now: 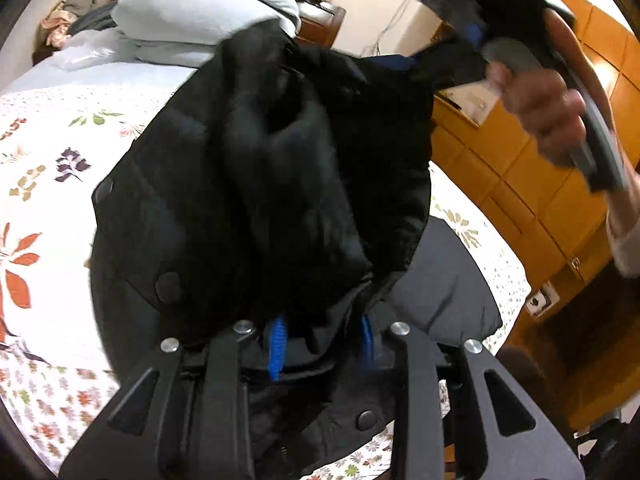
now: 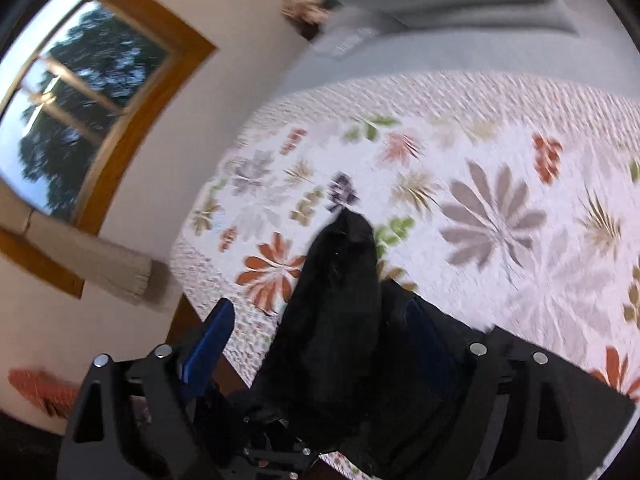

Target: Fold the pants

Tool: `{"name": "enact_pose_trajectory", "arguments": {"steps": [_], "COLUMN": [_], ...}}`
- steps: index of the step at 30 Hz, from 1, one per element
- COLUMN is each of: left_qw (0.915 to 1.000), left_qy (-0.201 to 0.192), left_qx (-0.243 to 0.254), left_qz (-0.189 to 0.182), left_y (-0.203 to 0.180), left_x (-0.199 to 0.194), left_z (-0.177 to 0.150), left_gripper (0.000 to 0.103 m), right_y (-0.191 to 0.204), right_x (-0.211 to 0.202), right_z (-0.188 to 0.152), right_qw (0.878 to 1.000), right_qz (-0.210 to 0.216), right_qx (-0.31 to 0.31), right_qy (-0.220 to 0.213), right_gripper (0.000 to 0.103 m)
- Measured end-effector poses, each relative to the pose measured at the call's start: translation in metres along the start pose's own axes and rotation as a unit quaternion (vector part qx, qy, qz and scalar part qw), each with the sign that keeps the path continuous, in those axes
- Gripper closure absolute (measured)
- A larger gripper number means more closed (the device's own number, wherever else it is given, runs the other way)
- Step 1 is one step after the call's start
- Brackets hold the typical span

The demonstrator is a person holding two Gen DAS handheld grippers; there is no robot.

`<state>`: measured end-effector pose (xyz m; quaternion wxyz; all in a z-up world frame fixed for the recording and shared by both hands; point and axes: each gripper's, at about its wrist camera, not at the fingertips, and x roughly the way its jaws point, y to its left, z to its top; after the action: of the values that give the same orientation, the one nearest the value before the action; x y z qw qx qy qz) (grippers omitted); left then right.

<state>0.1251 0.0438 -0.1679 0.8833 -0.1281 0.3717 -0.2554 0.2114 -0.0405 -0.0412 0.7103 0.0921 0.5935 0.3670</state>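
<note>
Pants [image 1: 260,184] hang bunched over the bed [image 1: 44,152], pinched in the narrow left gripper [image 1: 320,346] at 6 o'clock, while the right gripper [image 2: 316,356] stands wide around loose cloth; best regrasp a hem before laying flat.

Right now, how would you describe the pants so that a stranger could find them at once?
Look at the bed with the white flowered quilt. Over its near part, in front of the stacked pale blue pillows, hangs a bunched black garment: the pants, pinched in the left claw. They are the only black, snap-buttoned cloth on the light bedding.
</note>
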Motion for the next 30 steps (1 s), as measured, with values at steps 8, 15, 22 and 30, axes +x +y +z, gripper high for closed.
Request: {"name": "enact_pose_trajectory", "arguments": {"steps": [8,15,22,30], "left_qw": [0.9993,0.9985,0.9979,0.9959], "left_qy": [0.019,0.034,0.042,0.046], "left_qx": [0.029,0.039,0.042,0.075], "left_qz": [0.012,0.017,0.024,0.023], "left_y": [-0.015,-0.014,-0.017,-0.044], "left_x": [0.020,0.020,0.024,0.017], "left_z": [-0.002,-0.004,-0.010,-0.015], "left_gripper": [0.073,0.070,0.069,0.069], "right_y": [-0.049,-0.058,-0.060,-0.062], "right_x": [0.041,0.064,0.053,0.013], "right_z": [-0.005,-0.013,-0.023,-0.048], "right_qw": [0.997,0.996,0.998,0.998], "right_qz": [-0.029,-0.040,-0.022,0.024], "right_qx": [0.059,0.049,0.039,0.055], "right_qy": [0.048,0.060,0.039,0.009], "right_gripper": [0.013,0.057,0.080,0.085]}}
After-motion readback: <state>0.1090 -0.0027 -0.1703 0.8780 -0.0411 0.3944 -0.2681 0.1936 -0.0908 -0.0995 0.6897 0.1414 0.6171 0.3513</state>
